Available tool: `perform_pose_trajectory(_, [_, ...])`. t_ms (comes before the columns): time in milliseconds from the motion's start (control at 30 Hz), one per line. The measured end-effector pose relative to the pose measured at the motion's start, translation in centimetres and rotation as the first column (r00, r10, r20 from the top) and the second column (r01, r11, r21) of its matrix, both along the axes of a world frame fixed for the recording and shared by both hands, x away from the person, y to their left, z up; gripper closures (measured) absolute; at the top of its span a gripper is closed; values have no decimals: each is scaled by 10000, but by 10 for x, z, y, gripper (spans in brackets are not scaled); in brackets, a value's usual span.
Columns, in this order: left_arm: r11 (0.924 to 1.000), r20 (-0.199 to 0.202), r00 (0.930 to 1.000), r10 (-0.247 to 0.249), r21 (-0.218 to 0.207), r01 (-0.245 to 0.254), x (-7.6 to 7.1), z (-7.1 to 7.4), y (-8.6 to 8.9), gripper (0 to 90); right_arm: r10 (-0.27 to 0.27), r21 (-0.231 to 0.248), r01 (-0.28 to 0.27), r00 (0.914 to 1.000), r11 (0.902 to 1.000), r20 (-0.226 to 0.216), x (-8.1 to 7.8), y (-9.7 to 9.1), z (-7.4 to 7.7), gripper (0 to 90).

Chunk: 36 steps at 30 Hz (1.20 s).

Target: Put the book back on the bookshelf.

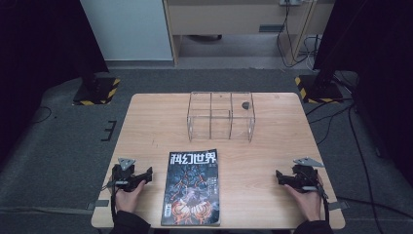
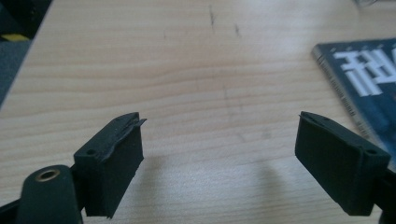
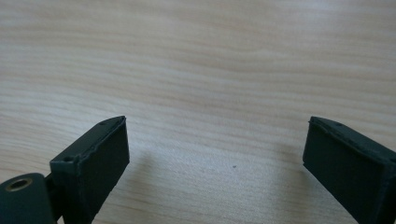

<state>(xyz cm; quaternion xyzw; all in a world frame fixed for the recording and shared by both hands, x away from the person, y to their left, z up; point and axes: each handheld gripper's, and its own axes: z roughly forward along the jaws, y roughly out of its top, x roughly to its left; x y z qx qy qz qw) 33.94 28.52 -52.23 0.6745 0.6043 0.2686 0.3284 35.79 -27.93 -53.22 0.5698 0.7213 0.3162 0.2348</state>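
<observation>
At the near edge of the bench: magazine flat, closed, untouched. Beside it, well apart, left tool and right tool, both released, grasping nothing. Farther off, clear divided rack, empty. Judged barely begun; everything left.

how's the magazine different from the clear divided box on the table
The magazine lies flat at the near edge, between the two grippers; the clear divided box stands upright toward the far side. The magazine is opaque, with a dark printed cover; the box is see-through, split into compartments, and a small dark thing shows in its right one. Both rest on the wooden table, untouched.
</observation>
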Motion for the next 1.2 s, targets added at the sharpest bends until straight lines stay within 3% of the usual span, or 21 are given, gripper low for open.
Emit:
perform_pose_trajectory(167, [9995,354,9994,-46,-311,57,-6,7,-3,164,-30,552,-2,9983,9985,585,-7,3,14,76])
perform_pose_trajectory(267, [9981,572,9983,-138,-583,171,-9,13,-6,168,15,613,-65,9968,9981,797,-10,5,18,93])
perform_pose_trajectory(600, [9946,937,9945,-474,-878,556,-15,25,-14,202,331,853,-423,9937,9955,1069,-14,19,34,98])
perform_pose_trajectory(833, [9923,968,9933,-627,-1007,725,-16,26,-18,227,691,1073,-843,9880,9906,1382,-15,32,46,126])
perform_pose_trajectory(1200, [9906,741,9923,-992,-866,1055,-15,20,-30,235,1262,1302,-1487,9779,9803,1665,-12,56,65,118])
